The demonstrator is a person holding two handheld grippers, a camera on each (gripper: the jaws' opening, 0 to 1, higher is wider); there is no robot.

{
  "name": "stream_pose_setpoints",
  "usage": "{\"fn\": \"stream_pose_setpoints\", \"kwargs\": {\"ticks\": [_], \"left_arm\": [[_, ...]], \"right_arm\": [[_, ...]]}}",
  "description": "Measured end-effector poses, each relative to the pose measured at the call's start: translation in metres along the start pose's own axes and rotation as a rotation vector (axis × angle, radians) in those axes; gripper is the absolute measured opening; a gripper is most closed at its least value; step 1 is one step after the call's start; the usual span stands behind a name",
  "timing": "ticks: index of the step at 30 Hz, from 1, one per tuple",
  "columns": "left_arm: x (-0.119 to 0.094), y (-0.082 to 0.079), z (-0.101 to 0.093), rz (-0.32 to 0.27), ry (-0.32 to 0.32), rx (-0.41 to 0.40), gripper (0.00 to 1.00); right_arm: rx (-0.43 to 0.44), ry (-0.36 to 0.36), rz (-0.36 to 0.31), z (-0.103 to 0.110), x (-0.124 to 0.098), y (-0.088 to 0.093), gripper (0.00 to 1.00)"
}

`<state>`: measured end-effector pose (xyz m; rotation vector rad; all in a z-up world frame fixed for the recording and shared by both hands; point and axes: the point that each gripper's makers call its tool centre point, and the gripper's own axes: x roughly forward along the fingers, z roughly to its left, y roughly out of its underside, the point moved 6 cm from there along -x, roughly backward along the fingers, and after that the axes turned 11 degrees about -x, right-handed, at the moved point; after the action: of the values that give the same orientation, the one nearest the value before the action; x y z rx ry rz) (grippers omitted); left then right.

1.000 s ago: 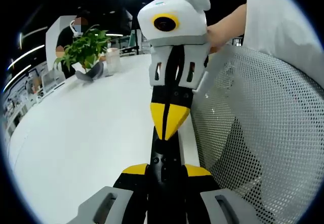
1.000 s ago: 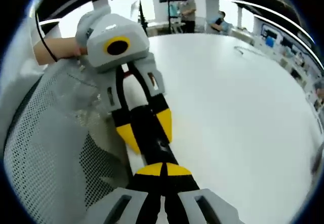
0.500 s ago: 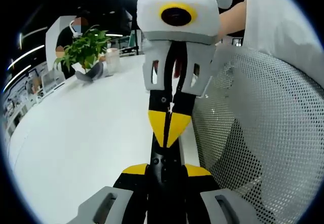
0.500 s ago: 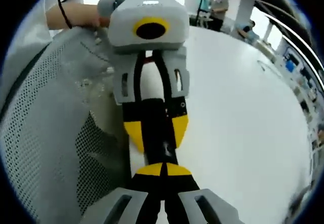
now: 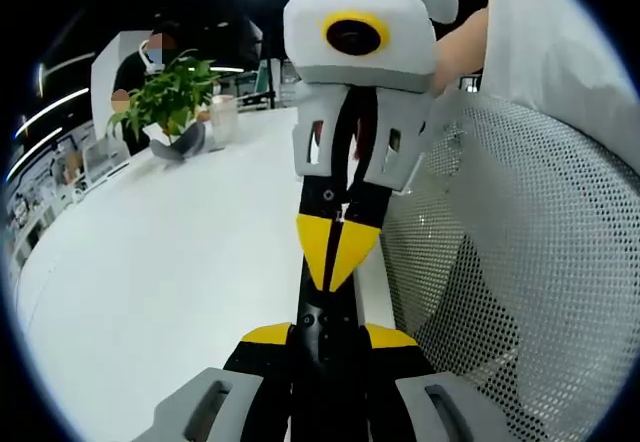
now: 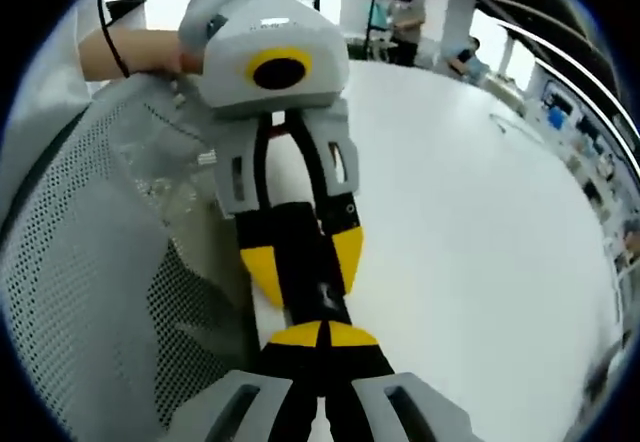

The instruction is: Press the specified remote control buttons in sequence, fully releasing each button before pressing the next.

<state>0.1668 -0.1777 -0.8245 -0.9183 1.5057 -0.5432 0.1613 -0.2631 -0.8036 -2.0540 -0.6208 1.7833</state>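
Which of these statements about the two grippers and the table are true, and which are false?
1. A potted plant stands on the white table. True.
2. The right gripper has its jaws wide open. False: its yellow tips are closed together, pointing at the left gripper.
3. A grey mesh chair back is beside the table edge. True.
4. The left gripper holds nothing. False: it appears closed on a black remote control.
5. The table top is black. False: it is white.
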Motion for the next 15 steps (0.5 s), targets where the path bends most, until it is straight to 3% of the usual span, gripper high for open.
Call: {"fn": "stream_pose_setpoints", "kwargs": {"ticks": [4, 7, 8, 15], "left_arm": [[0.0, 0.0, 0.0, -0.002, -0.001, -0.002, 0.25], [0.0002, 0.0, 0.0001, 0.0, -0.001, -0.001, 0.25], [0.0002, 0.0, 0.0002, 0.0, 0.0, 0.0, 0.25], [0.0002, -0.0002, 0.0001, 0.002, -0.001, -0.002, 0.25]], "right_arm": [[0.0, 0.005, -0.027, -0.0035, -0.0002, -0.0076, 0.0], [-0.035, -0.034, 0.024, -0.0021, 0.0055, -0.0031, 0.0], [-0.05, -0.031, -0.003, -0.0035, 0.0039, -0.0069, 0.0], [-0.018, -0.065, 0.048, -0.0068, 0.0058, -0.0091, 0.0]]}}
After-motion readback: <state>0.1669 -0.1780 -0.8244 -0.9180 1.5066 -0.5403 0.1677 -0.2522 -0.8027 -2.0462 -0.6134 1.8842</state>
